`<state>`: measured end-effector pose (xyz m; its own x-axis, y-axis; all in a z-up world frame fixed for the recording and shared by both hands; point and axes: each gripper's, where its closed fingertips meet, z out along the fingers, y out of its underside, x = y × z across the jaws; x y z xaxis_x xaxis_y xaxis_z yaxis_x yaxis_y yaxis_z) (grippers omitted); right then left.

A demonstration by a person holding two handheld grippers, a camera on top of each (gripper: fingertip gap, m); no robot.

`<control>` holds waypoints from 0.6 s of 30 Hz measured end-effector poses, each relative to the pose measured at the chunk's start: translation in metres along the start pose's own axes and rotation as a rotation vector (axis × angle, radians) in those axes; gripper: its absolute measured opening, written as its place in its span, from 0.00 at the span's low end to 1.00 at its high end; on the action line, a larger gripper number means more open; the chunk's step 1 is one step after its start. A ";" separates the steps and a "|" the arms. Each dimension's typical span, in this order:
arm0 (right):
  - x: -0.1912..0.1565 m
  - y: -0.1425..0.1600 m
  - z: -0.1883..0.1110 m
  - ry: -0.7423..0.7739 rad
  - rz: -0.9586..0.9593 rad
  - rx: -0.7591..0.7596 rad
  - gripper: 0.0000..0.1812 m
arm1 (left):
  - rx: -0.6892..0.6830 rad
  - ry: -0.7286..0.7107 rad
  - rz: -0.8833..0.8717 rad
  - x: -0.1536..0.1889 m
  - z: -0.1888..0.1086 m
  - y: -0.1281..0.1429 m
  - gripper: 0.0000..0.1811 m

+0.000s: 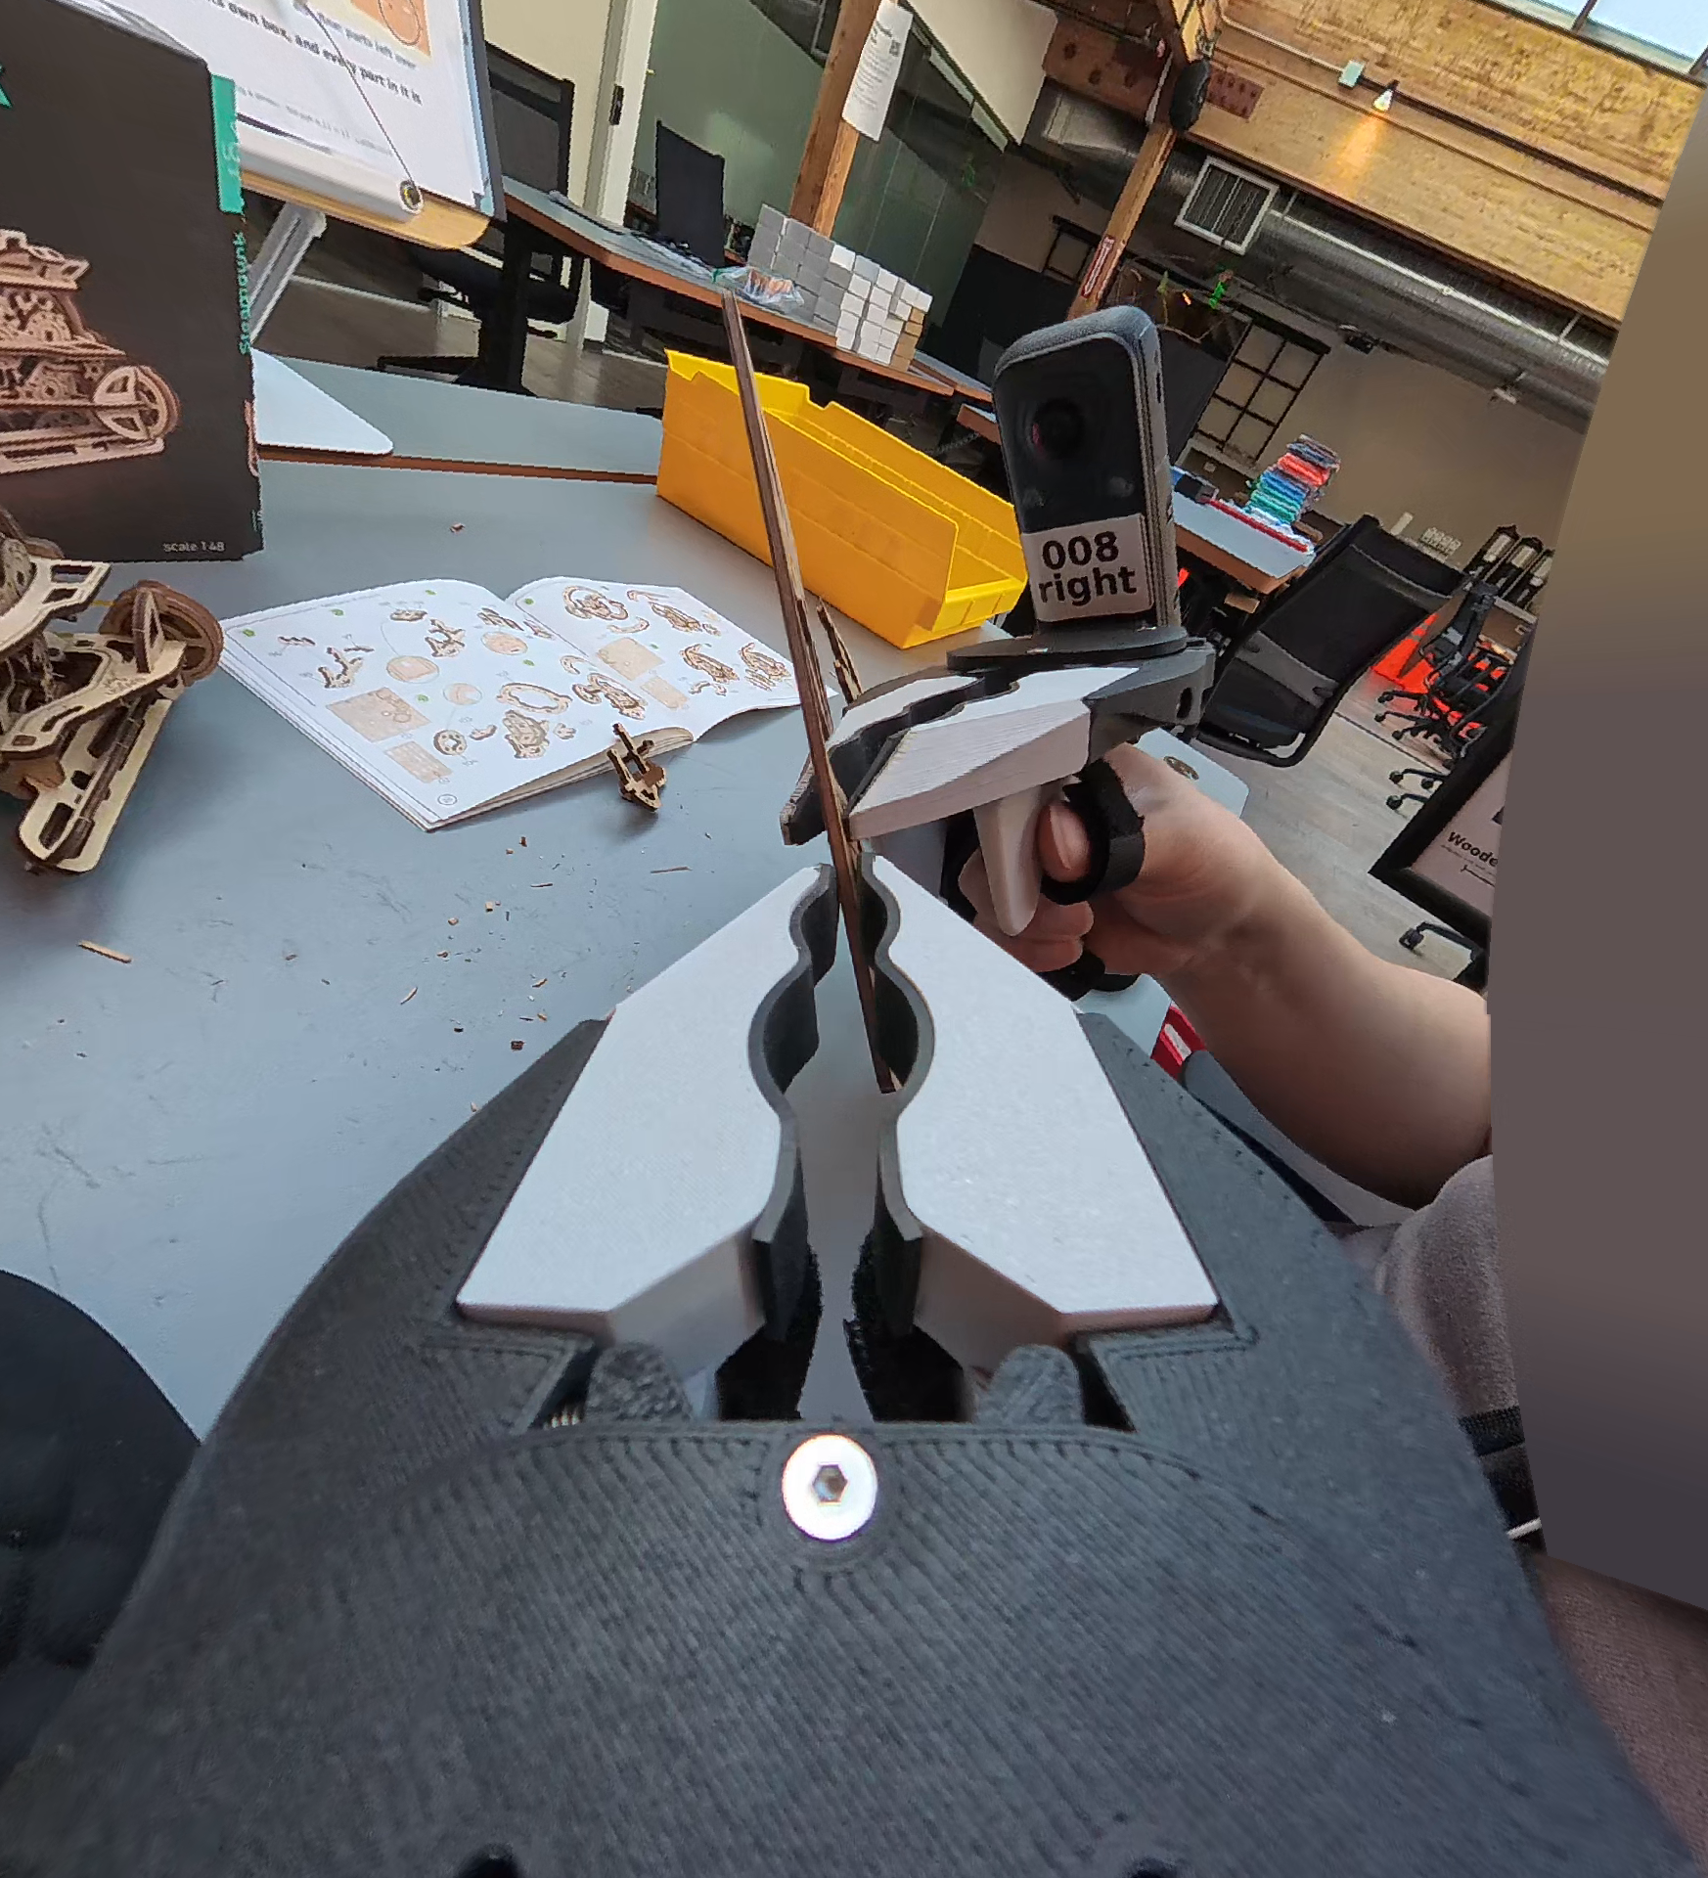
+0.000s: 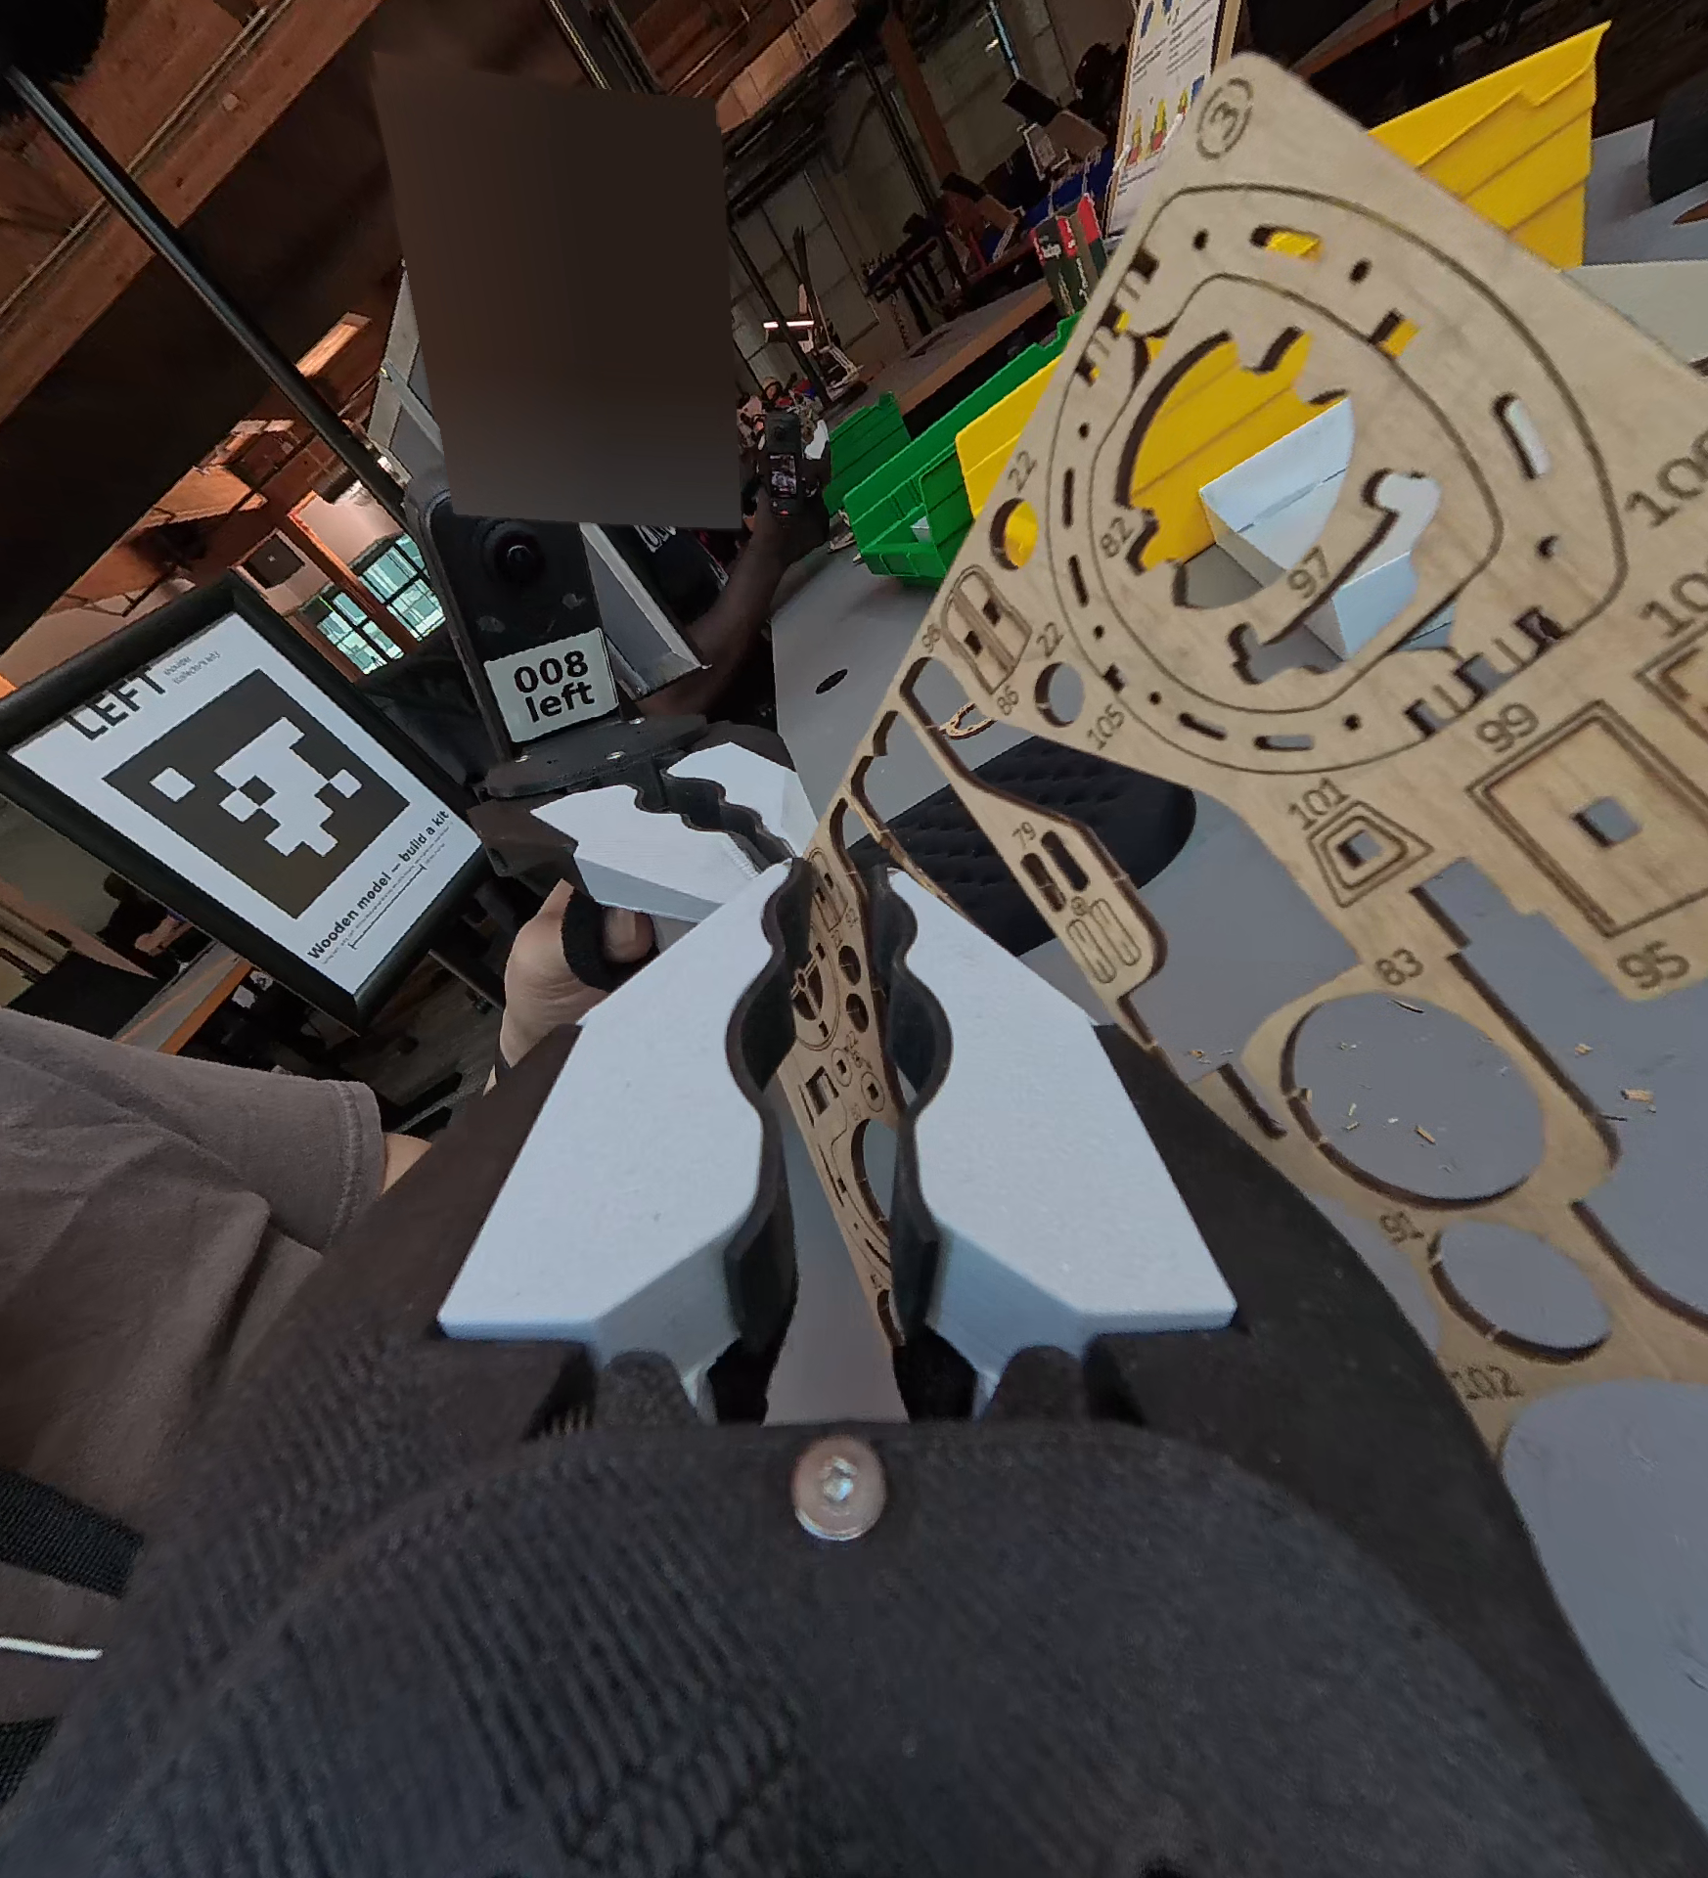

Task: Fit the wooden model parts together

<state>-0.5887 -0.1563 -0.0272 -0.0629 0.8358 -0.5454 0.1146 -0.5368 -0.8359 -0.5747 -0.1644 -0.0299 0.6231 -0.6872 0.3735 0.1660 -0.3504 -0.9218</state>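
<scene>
Left wrist view: left tool (image 1: 845,894) clamped on the lower edge of a thin wooden sheet (image 1: 789,569), seen edge-on and rising steeply over the desk (image 1: 321,1016). Right tool (image 1: 819,783) pinching the same sheet just above, nearly touching the left one. On the desk beyond: open instruction booklet (image 1: 484,681), one small loose wooden part (image 1: 637,767), a half-built wooden model (image 1: 27,671) at far left, a yellow bin (image 1: 830,488) behind.

Right wrist view: right tool (image 2: 835,915) closed narrow on a corner of the wooden sheet (image 2: 1338,610), its flat face showing, many parts already punched out, others uncut. Left tool (image 2: 769,843) gripping the same corner from the opposite side.

Step in hand, likely: steadying the sheet to free the next part. Best done with one grip fixed on solid frame and the other moved beside the wanted part, pressing gently at its tabs. Twisting to be avoided: thin bridges around the cut-outs would probably snap.
</scene>
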 end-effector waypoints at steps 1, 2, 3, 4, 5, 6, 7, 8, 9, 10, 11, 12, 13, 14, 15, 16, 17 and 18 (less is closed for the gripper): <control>0.000 0.000 0.000 -0.001 -0.011 0.000 0.05 | -0.003 -0.006 0.013 0.000 0.000 0.000 0.00; 0.000 0.000 0.000 -0.002 -0.022 0.000 0.05 | -0.003 -0.017 0.029 0.000 0.000 0.000 0.00; -0.001 0.000 0.000 -0.002 -0.033 0.000 0.05 | -0.001 -0.029 0.045 0.001 0.000 0.000 0.00; -0.001 0.000 -0.001 -0.006 -0.041 0.002 0.05 | -0.002 -0.042 0.063 0.001 0.000 0.000 0.00; -0.001 0.001 -0.001 -0.013 -0.040 0.004 0.05 | -0.004 -0.053 0.079 0.002 0.000 0.000 0.00; -0.002 0.000 -0.001 -0.023 -0.030 0.011 0.05 | 0.003 -0.056 0.085 0.003 0.000 -0.001 0.00; -0.002 0.001 -0.001 -0.027 -0.026 0.012 0.05 | 0.004 -0.062 0.088 0.003 0.000 -0.001 0.00; -0.001 0.002 -0.001 -0.024 -0.031 0.005 0.05 | -0.002 -0.071 0.097 0.003 0.000 0.001 0.00; -0.001 0.003 -0.001 -0.021 -0.034 0.003 0.05 | -0.002 -0.079 0.103 0.002 0.000 0.001 0.00; -0.001 0.003 -0.001 -0.018 -0.042 0.007 0.05 | 0.002 -0.084 0.108 0.002 0.000 0.002 0.00; -0.001 0.003 0.000 -0.012 -0.049 0.005 0.05 | 0.001 -0.086 0.109 0.002 0.000 0.002 0.00; 0.000 0.004 0.000 -0.007 -0.055 0.004 0.05 | 0.001 -0.087 0.108 0.001 0.000 0.003 0.00; 0.000 0.004 0.000 -0.007 -0.056 0.005 0.05 | 0.004 -0.087 0.108 0.001 0.000 0.003 0.00; 0.001 0.004 0.000 -0.004 -0.056 0.002 0.05 | 0.003 -0.090 0.105 0.000 0.000 0.003 0.00; 0.003 0.005 0.000 0.004 -0.063 -0.003 0.05 | -0.002 -0.097 0.109 -0.001 0.000 0.004 0.00; 0.003 0.005 0.001 0.011 -0.071 -0.005 0.05 | -0.002 -0.100 0.112 -0.001 0.000 0.004 0.00; 0.003 0.006 0.001 0.013 -0.075 -0.009 0.05 | -0.004 -0.099 0.112 -0.001 0.000 0.005 0.00; 0.003 0.006 0.001 0.016 -0.074 -0.013 0.05 | -0.005 -0.100 0.113 -0.002 0.000 0.005 0.00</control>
<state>-0.5890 -0.1570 -0.0342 -0.0560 0.8751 -0.4807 0.1227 -0.4718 -0.8731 -0.5745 -0.1649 -0.0353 0.7104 -0.6558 0.2553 0.0870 -0.2781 -0.9566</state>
